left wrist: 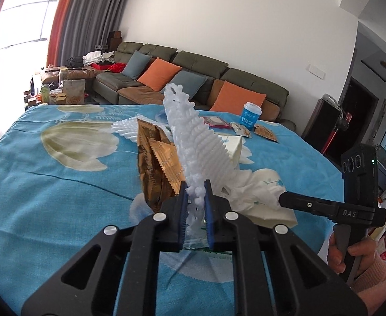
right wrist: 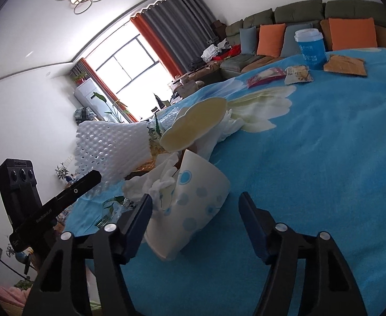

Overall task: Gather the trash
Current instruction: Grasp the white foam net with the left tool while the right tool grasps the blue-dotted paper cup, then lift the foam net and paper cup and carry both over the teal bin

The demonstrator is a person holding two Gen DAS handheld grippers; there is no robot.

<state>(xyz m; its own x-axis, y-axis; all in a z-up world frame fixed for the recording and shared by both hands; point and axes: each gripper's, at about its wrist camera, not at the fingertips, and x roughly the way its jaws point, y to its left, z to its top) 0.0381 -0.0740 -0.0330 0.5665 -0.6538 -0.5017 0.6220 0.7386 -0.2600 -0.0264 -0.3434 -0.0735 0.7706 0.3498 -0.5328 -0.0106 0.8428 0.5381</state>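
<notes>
Left gripper [left wrist: 195, 197]: jaws narrow, clamped on the lower end of a white foam net [left wrist: 190, 137], which stands up from the pads and leans away over the pile. Below the jaws something clear and glassy shows; cannot tell what it is.

Right gripper [right wrist: 194, 216]: jaws wide, nothing between them. It sits low over the blue cloth [right wrist: 311, 158], aimed at a tissue pack [right wrist: 193, 205] lying just ahead, near its left finger. Contact cannot be told.

Just beyond, the gathered pile: crumpled tissue [left wrist: 248, 187] beside the pack, brown wrappers [left wrist: 158, 163] behind the net, a second foam net [left wrist: 124, 129] flat at the rear. A cream disc [right wrist: 195, 123] shows only in the right view; it seems to sit on the heap.

Far end of the table, well apart from the pile: blue cup [right wrist: 311, 48] upright with lid, a brown packet [right wrist: 347, 65] beside it, a snack wrapper [right wrist: 298, 75], and a red-edged packet [right wrist: 265, 76]. Sofa [left wrist: 193, 71] behind.

Progress, judged: partway. One piece is in hand, several lie bunched near the grippers, four still lie uncollected at the far end. No bin or bag is visible, so where the pile ends up is unknown.
</notes>
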